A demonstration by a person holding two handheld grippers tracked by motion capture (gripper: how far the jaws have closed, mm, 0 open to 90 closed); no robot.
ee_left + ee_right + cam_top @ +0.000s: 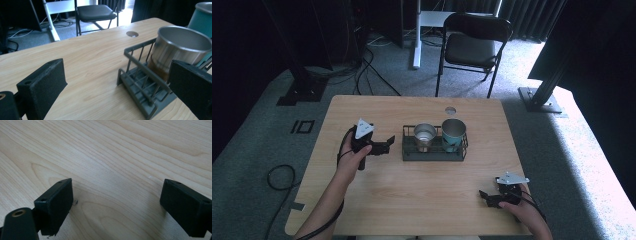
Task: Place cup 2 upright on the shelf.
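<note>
Wooden tabletop [412,195], light grain, with not much on it. Going left to right: the left tool [384,145] sits over the left half of the tabletop, held in the person's left hand [351,159], pointing toward the rack. Its jaws stand wide apart with nothing between them, just bare wood showing in the gap in the left gripper view.

Just beside its tips, around the middle of the tabletop and a bit toward the far edge, there's a dark wire rack [432,152]. Inside it a steel cup [425,134] stands at the left end, upright, and a teal cup [454,133] stands right next to it at the right end. From the left gripper view the steel cup [180,47] is close ahead of the right-side jaw, not touched.

Over near the front right corner, well apart from the rack, the right tool [485,196] rests low over the tabletop in the person's right hand [527,212]. Jaws are spread wide there too, empty, only wood grain between them.
</note>
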